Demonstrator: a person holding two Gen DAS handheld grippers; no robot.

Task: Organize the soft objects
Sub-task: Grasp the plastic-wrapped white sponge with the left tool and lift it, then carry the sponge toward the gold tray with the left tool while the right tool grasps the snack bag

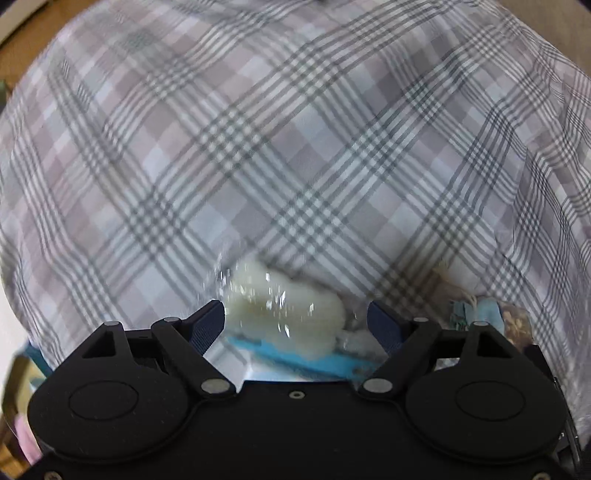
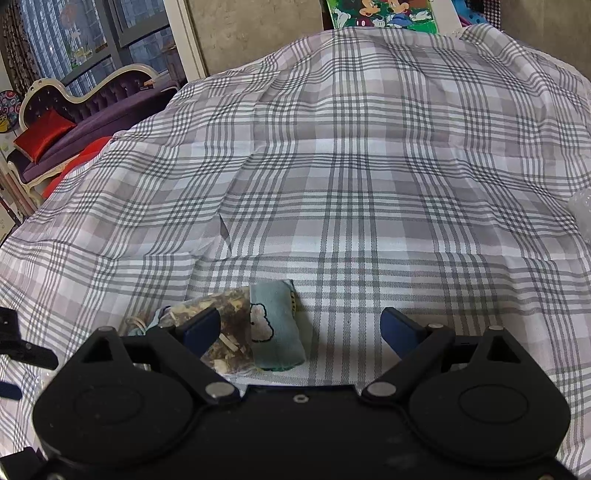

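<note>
A grey and white plaid cloth (image 2: 351,177) covers the whole work surface and fills most of the right wrist view. At 10 o'clock beyond its edge stands a purple chaise sofa (image 2: 99,110) with 1 red cushion (image 2: 42,134) on it. At 12 o'clock a cartoon-print panel (image 2: 384,14) leans upright.

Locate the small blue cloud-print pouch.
In the right wrist view, the blue pouch lies on the plaid sheet, low and left of centre, beside a dried-herb sachet.
</note>
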